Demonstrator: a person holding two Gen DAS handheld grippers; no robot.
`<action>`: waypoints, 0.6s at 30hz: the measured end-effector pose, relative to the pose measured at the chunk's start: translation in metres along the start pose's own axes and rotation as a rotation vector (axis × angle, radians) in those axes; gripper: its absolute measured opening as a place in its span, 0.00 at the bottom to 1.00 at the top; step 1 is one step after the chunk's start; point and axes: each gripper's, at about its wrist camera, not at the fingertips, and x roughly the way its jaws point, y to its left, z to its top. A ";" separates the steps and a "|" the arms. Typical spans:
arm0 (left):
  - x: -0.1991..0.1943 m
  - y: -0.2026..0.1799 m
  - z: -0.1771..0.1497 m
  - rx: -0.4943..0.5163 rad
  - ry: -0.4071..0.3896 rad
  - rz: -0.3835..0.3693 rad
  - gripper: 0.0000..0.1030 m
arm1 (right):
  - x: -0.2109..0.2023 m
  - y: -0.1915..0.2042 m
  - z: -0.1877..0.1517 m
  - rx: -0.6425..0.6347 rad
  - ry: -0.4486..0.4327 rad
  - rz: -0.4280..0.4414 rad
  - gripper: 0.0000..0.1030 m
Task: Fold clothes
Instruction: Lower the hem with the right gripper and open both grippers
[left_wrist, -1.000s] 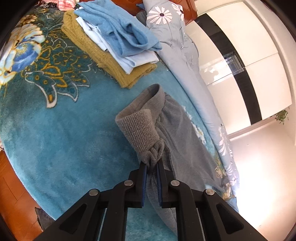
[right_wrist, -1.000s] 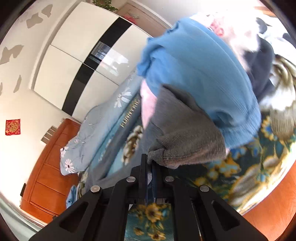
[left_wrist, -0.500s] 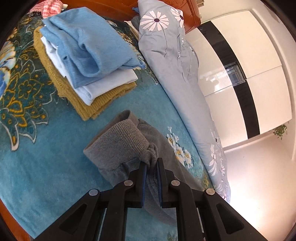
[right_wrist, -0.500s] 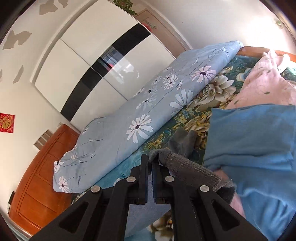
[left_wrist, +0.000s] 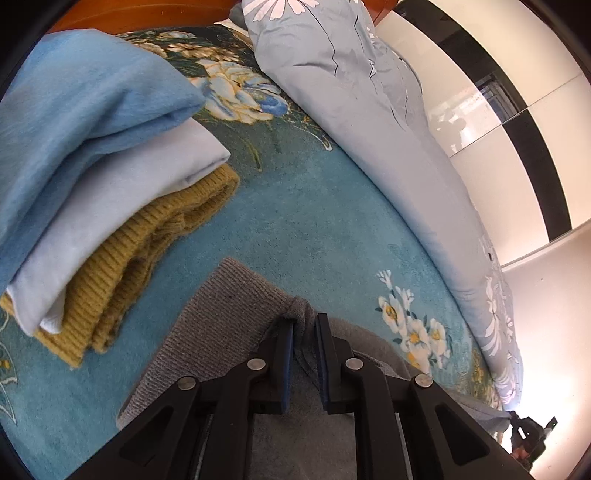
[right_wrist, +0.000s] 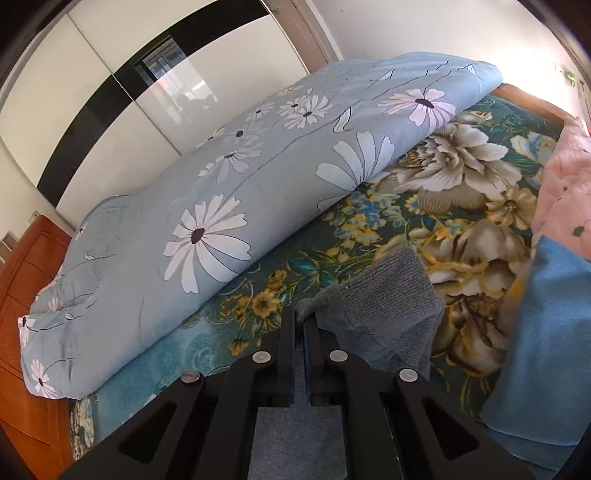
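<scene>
A grey knit garment (left_wrist: 218, 332) lies low over the teal flowered blanket (left_wrist: 314, 229). My left gripper (left_wrist: 304, 325) is shut on a bunched corner of it beside its ribbed cuff. In the right wrist view my right gripper (right_wrist: 299, 321) is shut on another corner of the same grey garment (right_wrist: 388, 306), whose ribbed cuff lies to the right of the fingers. The rest of the garment runs back under both grippers, out of sight.
A folded stack (left_wrist: 92, 166) of blue, pale blue and mustard knit clothes sits left of the left gripper. A rolled daisy-print duvet (right_wrist: 221, 206) lies along the bed's far side. Blue (right_wrist: 546, 350) and pink (right_wrist: 569, 192) clothes lie at right. A white wardrobe (right_wrist: 110, 92) stands behind.
Both grippers have come down toward the blanket with the grey garment. The left moved nearer the folded stack. The right swung away from the blue clothes pile, which now sits at the right edge.
</scene>
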 end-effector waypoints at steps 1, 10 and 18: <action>0.004 0.001 0.001 0.005 0.007 0.003 0.14 | 0.009 0.002 -0.003 -0.010 0.011 -0.011 0.04; -0.017 -0.018 -0.005 0.130 -0.027 -0.078 0.52 | 0.032 0.013 -0.027 -0.115 0.036 -0.022 0.08; -0.087 0.001 -0.036 0.176 -0.125 -0.062 0.62 | -0.034 0.037 -0.042 -0.230 -0.040 0.107 0.57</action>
